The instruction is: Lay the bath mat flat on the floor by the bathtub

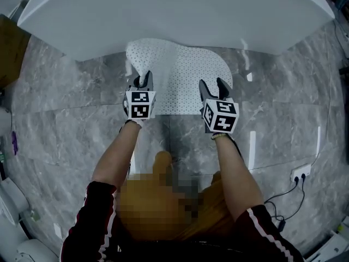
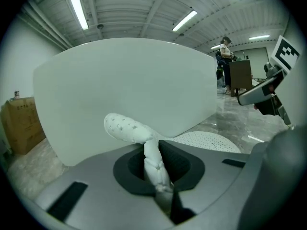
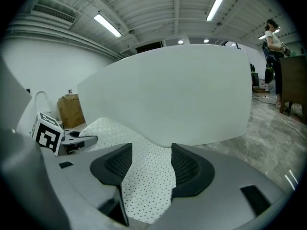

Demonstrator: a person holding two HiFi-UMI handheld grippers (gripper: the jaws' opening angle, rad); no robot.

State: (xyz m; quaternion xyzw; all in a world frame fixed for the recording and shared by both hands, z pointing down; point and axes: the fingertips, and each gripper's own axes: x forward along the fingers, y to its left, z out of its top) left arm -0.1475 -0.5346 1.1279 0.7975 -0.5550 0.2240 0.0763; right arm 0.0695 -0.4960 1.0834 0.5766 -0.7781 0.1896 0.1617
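Mat point(image 1: 185, 75) lies on the floor point(image 1: 71, 97) beside the bathtub point(image 1: 180, 15), its long axis along the tub's side. The left gripper point(image 1: 143, 81) pinches its raised left corner, and the right gripper point(image 1: 212, 86) hovers above it, jaws apart.

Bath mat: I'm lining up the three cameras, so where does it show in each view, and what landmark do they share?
Head view: bath mat at upper centre, on the floor against the bathtub, its left corner pinched by the left gripper.
Left gripper view: lower centre, a bunched fold clamped between the jaws.
Right gripper view: lower centre, seen past the open right gripper.
Shared landmark: the white bathtub wall behind it.
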